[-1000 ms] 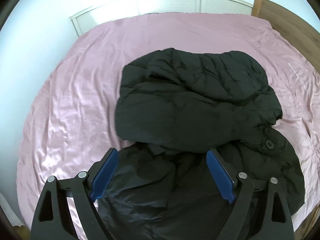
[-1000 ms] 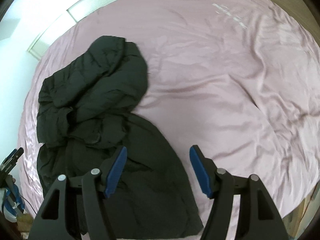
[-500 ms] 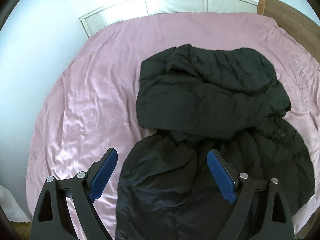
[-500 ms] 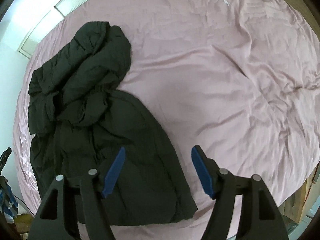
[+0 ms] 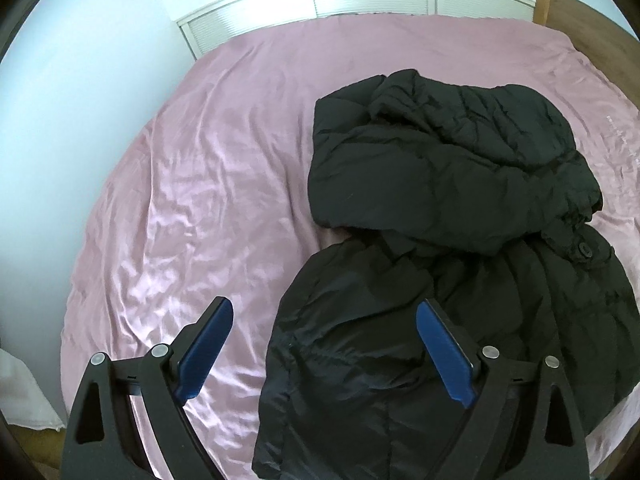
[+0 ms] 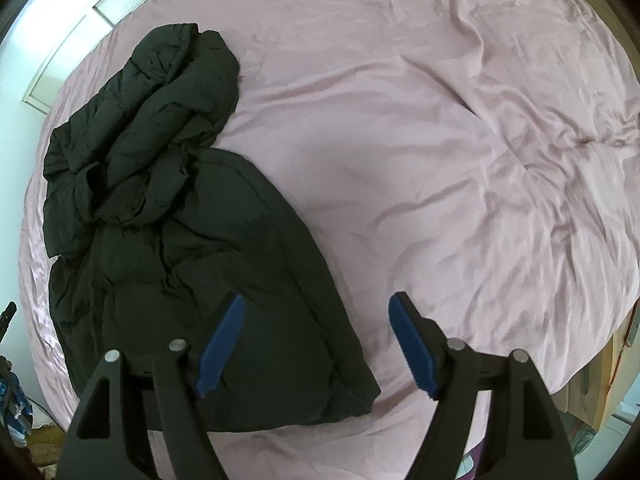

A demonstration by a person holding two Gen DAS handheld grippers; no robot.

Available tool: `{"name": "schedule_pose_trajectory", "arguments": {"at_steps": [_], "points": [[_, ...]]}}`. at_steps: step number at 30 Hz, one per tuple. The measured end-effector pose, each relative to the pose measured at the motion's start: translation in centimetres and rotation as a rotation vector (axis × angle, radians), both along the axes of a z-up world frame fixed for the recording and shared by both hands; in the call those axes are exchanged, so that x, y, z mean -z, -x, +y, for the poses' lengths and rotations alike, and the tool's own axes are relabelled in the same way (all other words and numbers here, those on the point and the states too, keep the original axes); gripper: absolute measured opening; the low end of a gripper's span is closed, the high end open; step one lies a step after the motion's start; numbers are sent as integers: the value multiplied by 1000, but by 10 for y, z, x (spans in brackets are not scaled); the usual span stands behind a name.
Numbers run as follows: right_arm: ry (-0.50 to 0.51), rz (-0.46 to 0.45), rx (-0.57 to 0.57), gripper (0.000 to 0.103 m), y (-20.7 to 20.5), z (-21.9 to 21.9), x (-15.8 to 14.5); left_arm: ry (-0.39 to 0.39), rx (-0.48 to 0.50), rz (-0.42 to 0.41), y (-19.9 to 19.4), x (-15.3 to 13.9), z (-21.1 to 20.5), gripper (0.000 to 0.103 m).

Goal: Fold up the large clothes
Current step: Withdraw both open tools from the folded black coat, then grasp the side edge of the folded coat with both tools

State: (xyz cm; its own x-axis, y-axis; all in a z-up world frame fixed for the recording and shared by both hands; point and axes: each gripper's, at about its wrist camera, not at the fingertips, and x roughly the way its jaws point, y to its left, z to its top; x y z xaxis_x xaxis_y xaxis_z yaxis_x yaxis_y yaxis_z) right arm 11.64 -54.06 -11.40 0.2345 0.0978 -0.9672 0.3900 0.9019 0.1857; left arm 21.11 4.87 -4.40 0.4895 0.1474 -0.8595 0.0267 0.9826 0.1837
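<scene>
A large black puffer coat (image 5: 452,240) lies crumpled on a pink bed (image 5: 208,184). Its upper part is bunched and folded over; the lower part spreads toward the near edge. It also shows in the right wrist view (image 6: 168,208), at the left of the bed (image 6: 440,160). My left gripper (image 5: 324,344) is open and empty above the coat's near left edge. My right gripper (image 6: 318,340) is open and empty above the coat's near right corner.
A white wall (image 5: 80,120) runs along the bed's left side. White louvred doors (image 5: 360,0) stand behind the bed. A wooden headboard (image 5: 592,20) is at the right. The bed's edge and wooden floor (image 6: 600,392) show at lower right.
Both grippers have pulled back and shifted. The coat has moved right in the left view and left in the right view. Both stay open and empty; the coat lies still.
</scene>
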Motion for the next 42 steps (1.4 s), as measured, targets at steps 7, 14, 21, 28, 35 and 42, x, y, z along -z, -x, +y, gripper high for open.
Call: {"name": "schedule_pose_trajectory", "arguments": {"at_steps": [7, 14, 21, 28, 35, 42], "points": [[11, -2, 17, 75, 6, -10, -6, 6, -25, 59, 11, 16, 24, 96], [18, -2, 32, 81, 11, -22, -8, 46, -94, 142, 29, 39, 68, 99], [22, 10, 62, 81, 16, -33, -5, 20, -204, 153, 40, 38, 110, 99], [33, 15, 61, 81, 17, -36, -7, 76, -244, 185, 53, 47, 129, 101], [8, 27, 33, 82, 18, -31, -7, 300, -255, 257, 71, 74, 144, 101], [-11, 59, -4, 89, 22, -21, 5, 310, -204, 344, 73, 101, 142, 101]]}}
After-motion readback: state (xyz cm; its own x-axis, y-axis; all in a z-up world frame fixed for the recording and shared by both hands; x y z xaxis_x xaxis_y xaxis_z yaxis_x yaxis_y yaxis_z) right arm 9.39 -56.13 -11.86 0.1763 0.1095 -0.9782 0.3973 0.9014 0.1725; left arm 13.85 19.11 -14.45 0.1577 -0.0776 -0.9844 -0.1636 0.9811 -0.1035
